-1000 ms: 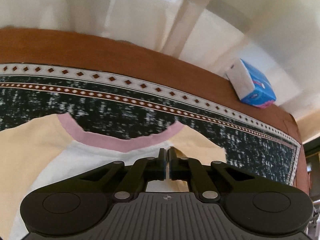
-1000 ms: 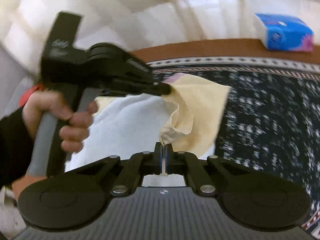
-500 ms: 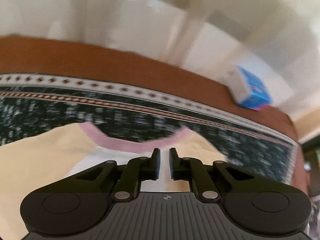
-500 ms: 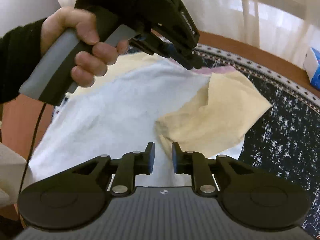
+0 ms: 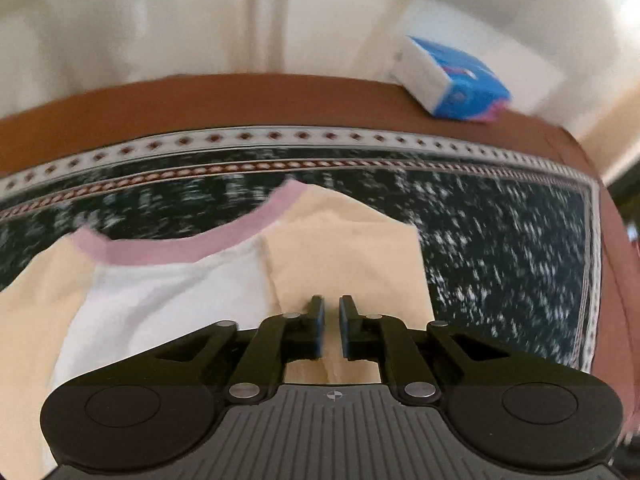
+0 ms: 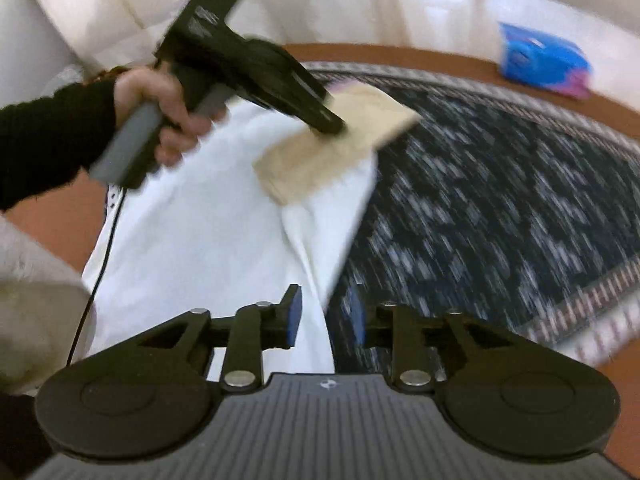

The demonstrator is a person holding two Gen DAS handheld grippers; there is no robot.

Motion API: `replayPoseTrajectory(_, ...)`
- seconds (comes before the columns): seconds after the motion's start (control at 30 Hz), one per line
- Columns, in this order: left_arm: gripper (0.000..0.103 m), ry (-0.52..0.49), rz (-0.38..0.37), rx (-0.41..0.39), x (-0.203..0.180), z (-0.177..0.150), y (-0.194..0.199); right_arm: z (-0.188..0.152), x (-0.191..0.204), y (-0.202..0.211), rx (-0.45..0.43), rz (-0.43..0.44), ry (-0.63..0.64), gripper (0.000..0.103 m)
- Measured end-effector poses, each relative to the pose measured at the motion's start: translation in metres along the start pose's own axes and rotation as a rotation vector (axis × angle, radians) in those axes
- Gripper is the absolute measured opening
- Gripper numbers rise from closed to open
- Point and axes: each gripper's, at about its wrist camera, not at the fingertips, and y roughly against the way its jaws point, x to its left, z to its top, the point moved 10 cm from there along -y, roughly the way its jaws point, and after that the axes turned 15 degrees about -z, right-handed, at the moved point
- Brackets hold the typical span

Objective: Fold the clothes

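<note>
A white T-shirt (image 6: 208, 232) with cream-yellow sleeves and a pink collar (image 5: 188, 246) lies flat on the dark patterned cloth (image 6: 500, 200). Its right sleeve (image 6: 332, 148) is folded in over the body. My left gripper (image 5: 331, 326) is slightly open and empty, hovering over that folded sleeve (image 5: 344, 256); it also shows in the right wrist view (image 6: 332, 126). My right gripper (image 6: 326, 318) is open and empty, low over the shirt's right side edge.
A blue tissue pack (image 5: 452, 76) sits at the table's far right edge, also in the right wrist view (image 6: 544, 60). The brown table (image 5: 240, 104) borders the patterned cloth. White curtains hang behind. A cable (image 6: 100, 256) trails from the left gripper's handle.
Both grippers let go of the yellow sleeve, which now lies folded on the shirt. The right gripper opened wider and moved down toward the shirt's right edge. The left one stays over the sleeve.
</note>
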Motion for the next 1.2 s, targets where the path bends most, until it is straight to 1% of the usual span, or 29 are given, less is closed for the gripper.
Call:
replayPoseTrajectory(0.07,0.033,-0.022,-0.015,-0.029,-0.012,0.000,0.020,-0.018,-0.005,0.009,0.017,-0.003,-0.043,0.035)
replayPoseTrajectory(0.1,0.040,-0.029,-0.027,-0.033,-0.019,-0.003,0.027,-0.026,-0.008,0.013,0.025,-0.004,-0.071,0.037)
replayPoseTrajectory(0.13,0.042,-0.034,-0.043,-0.031,-0.027,-0.010,0.033,-0.035,-0.010,0.016,0.033,-0.004,-0.100,0.042)
replayPoseTrajectory(0.17,0.042,-0.039,-0.062,-0.020,-0.036,-0.020,0.038,-0.043,-0.012,0.020,0.041,-0.005,-0.128,0.046)
replayPoseTrajectory(0.23,0.043,-0.049,-0.077,0.024,-0.050,-0.042,0.039,-0.061,-0.016,0.024,0.061,-0.002,-0.181,0.046)
replayPoseTrajectory(0.33,0.046,-0.038,-0.098,0.104,-0.066,-0.079,0.031,-0.080,-0.019,0.026,0.077,-0.014,-0.217,0.046)
replayPoseTrajectory(0.37,0.047,-0.023,-0.100,0.127,-0.070,-0.092,0.027,-0.086,-0.019,0.026,0.082,-0.018,-0.226,0.048)
replayPoseTrajectory(0.43,0.051,0.025,-0.091,0.148,-0.071,-0.110,0.021,-0.095,-0.020,0.024,0.089,-0.025,-0.240,0.053)
replayPoseTrajectory(0.47,0.051,0.050,-0.085,0.157,-0.072,-0.119,0.018,-0.099,-0.019,0.023,0.092,-0.023,-0.244,0.053)
replayPoseTrajectory(0.53,0.051,0.097,-0.091,0.150,-0.072,-0.125,0.012,-0.106,-0.017,0.020,0.093,-0.015,-0.249,0.053)
replayPoseTrajectory(0.6,0.051,0.130,-0.084,0.126,-0.071,-0.124,0.009,-0.107,-0.016,0.020,0.078,-0.012,-0.255,0.054)
replayPoseTrajectory(0.67,0.051,0.158,-0.081,0.102,-0.070,-0.120,0.008,-0.105,-0.016,0.020,0.070,-0.004,-0.268,0.053)
replayPoseTrajectory(0.73,0.051,0.186,-0.086,0.089,-0.068,-0.116,0.007,-0.103,-0.016,0.020,0.065,0.012,-0.273,0.049)
replayPoseTrajectory(0.8,0.050,0.195,-0.089,0.084,-0.067,-0.112,0.004,-0.101,-0.014,0.019,0.071,0.030,-0.265,0.038)
replayPoseTrajectory(0.87,0.049,0.199,-0.095,0.081,-0.068,-0.110,0.002,-0.102,-0.011,0.017,0.089,0.050,-0.254,0.023)
replayPoseTrajectory(0.9,0.047,0.198,-0.093,0.080,-0.068,-0.109,0.002,-0.103,-0.011,0.018,0.094,0.056,-0.251,0.018)
replayPoseTrajectory(0.93,0.036,0.197,-0.090,0.079,-0.068,-0.109,0.002,-0.103,-0.011,0.019,0.096,0.060,-0.251,0.005)
replayPoseTrajectory(0.97,0.029,0.195,-0.083,0.080,-0.067,-0.109,0.002,-0.102,-0.010,0.021,0.099,0.065,-0.251,0.004)
replayPoseTrajectory(1.0,0.008,0.201,-0.084,0.075,-0.065,-0.109,0.004,-0.101,-0.010,0.023,0.098,0.069,-0.248,0.004)
replayPoseTrajectory(1.03,0.002,0.209,-0.086,0.070,-0.064,-0.110,0.006,-0.098,-0.008,0.029,0.087,0.073,-0.239,0.004)
replayPoseTrajectory(1.1,0.000,0.226,-0.106,0.060,-0.062,-0.109,0.010,-0.089,-0.002,0.042,0.059,0.097,-0.217,0.004)
replayPoseTrajectory(1.2,0.000,0.219,-0.120,0.062,-0.060,-0.109,0.013,-0.074,0.018,0.063,0.017,0.165,-0.154,0.004)
